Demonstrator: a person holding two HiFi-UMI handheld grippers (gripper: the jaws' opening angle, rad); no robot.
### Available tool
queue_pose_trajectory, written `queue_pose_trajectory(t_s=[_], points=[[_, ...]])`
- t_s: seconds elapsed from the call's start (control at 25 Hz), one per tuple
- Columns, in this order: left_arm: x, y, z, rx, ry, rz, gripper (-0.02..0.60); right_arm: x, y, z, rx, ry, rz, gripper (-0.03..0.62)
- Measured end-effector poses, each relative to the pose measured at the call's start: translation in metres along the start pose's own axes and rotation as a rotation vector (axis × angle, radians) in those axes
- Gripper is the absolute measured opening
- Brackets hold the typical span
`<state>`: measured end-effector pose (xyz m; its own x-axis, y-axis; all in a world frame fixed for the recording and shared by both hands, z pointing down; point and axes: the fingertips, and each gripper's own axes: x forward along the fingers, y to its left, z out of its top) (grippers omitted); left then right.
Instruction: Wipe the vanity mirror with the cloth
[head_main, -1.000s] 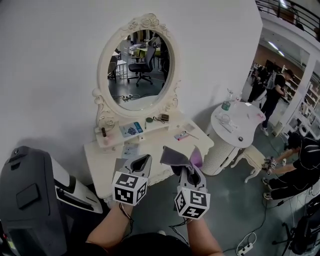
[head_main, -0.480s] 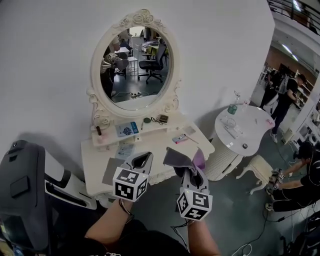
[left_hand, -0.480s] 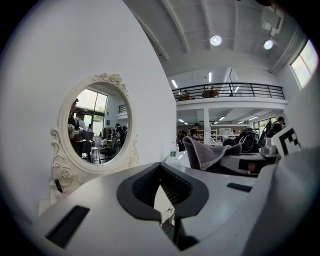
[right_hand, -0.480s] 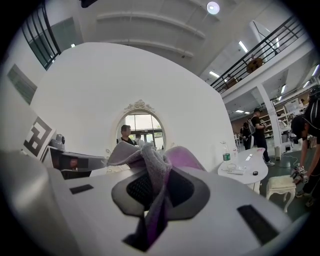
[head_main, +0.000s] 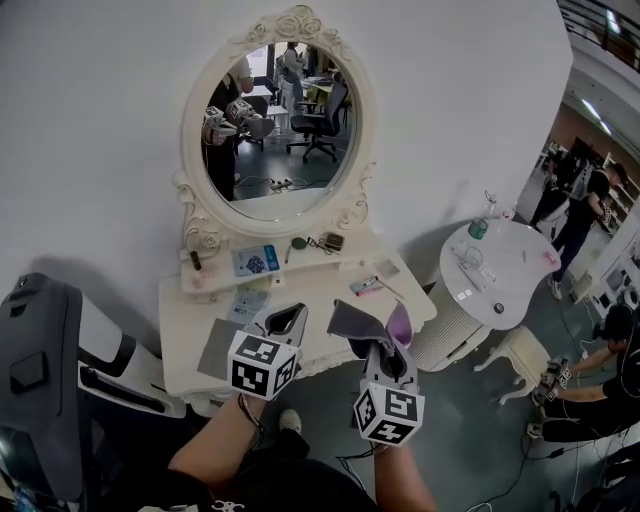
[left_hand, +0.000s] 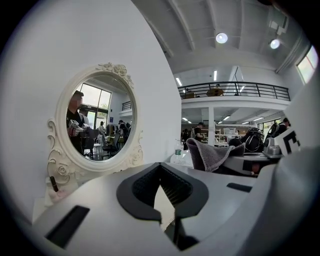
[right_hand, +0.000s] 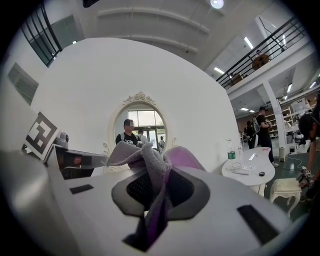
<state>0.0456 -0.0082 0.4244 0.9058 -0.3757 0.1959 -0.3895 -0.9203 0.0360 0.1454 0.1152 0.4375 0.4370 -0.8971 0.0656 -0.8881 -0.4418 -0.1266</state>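
Here, ornate oval mirror (head_main: 280, 120), fuzzy grey-purple cloth (head_main: 355, 322)

The white table (head_main: 180, 330) carries the oval mirror (head_main: 275, 130) at its back, a grey sheet (head_main: 213, 347) and a small pink item (head_main: 365, 287).

Head view steeply down, both gripper views level toward the shared mirror (head_main: 278, 125)
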Motion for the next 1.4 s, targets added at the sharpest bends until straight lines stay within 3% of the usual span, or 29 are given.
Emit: queue_pose_trajectory(t_s=[0.28,0.72,1.16,1.4], points=[[0.056,0.036,0.02,-0.006,-0.014,-0.007,0.0,0.071,-0.011,0.024,-0.025,-0.015,0.0,0.044],[0.124,0.126,0.057,-0.047,-0.066,0.003,0.0,0.193,0.014,0.056,-0.079,-0.03,0.036,0.044],[0.126,0.21,0.041,-0.133,-0.061,0.132,0.0,0.287,0.051,0.088,-0.133,-0.081,0.119,0.044],[0.095,0.248,0.037,-0.15,-0.062,0.282,0.0,0.337,0.092,0.171,-0.165,-0.253,0.254,0.044]])
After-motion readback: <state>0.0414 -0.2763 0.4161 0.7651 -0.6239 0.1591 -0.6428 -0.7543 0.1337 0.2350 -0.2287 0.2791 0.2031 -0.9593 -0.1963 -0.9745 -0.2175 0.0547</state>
